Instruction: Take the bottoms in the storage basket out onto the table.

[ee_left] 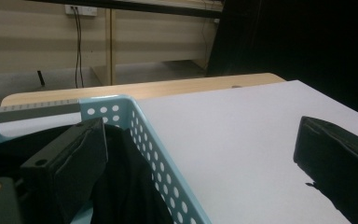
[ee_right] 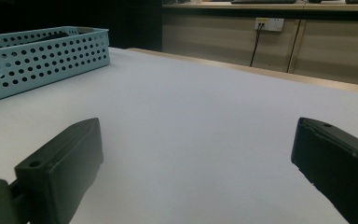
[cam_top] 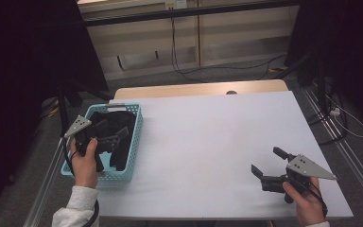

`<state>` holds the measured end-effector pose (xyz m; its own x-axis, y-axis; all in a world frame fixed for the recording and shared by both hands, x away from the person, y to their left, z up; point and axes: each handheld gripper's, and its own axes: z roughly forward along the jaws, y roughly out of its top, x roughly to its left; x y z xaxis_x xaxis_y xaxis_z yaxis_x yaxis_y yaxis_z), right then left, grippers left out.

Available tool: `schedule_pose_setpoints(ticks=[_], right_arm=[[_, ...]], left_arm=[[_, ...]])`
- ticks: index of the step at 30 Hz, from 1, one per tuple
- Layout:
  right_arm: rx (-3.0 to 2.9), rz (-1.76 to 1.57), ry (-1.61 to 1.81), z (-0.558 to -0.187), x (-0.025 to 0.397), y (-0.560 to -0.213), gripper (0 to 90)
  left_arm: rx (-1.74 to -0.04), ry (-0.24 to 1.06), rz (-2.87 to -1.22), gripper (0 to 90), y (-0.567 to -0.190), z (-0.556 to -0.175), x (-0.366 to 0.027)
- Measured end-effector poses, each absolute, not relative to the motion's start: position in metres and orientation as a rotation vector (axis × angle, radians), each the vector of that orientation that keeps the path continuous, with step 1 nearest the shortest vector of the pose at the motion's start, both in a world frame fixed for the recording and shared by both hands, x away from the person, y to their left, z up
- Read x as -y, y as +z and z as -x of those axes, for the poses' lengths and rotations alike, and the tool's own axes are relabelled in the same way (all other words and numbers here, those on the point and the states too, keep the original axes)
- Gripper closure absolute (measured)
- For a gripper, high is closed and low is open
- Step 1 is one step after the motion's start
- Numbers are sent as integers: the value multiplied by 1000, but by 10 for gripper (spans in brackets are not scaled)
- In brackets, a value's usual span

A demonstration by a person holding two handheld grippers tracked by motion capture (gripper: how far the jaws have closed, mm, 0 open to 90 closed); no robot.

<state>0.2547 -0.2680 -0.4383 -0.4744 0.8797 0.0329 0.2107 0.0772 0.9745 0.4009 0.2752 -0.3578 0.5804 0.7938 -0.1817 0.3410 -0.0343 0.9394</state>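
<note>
**Risk note: left jaws straddling the basket wall**

Left gripper [cam_top: 105,138] hovers over the light-blue perforated basket [cam_top: 134,142], jaws spread wide, nothing held. Dark fabric items [cam_top: 118,125] lie piled inside. In the left gripper view one jaw sits over the cloth, the other outside the wall. Likely failure: closing now pinches the wall or drags the basket. Right gripper [cam_top: 267,163] rests wide open and empty on the white table [cam_top: 208,142], well apart.

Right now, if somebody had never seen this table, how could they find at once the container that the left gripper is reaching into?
Start at the white table and go to its left edge. There stands a light blue basket with dark cloth inside, the left gripper held over it. Its perforated walls and pale colour set it apart.
</note>
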Motion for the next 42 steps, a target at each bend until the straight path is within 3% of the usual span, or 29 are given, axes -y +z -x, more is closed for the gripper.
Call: schedule_pose_setpoints(ticks=[29, 42], right_arm=[[-1806, -1078, 1438, -255, 268, -440, 14], [-1832, -1057, 1436, -255, 265, -440, 14]], left_arm=[[-1123, 491, -1761, 53, -382, -454, -295], [-1150, 495, -1962, 50, -401, -471, -288]])
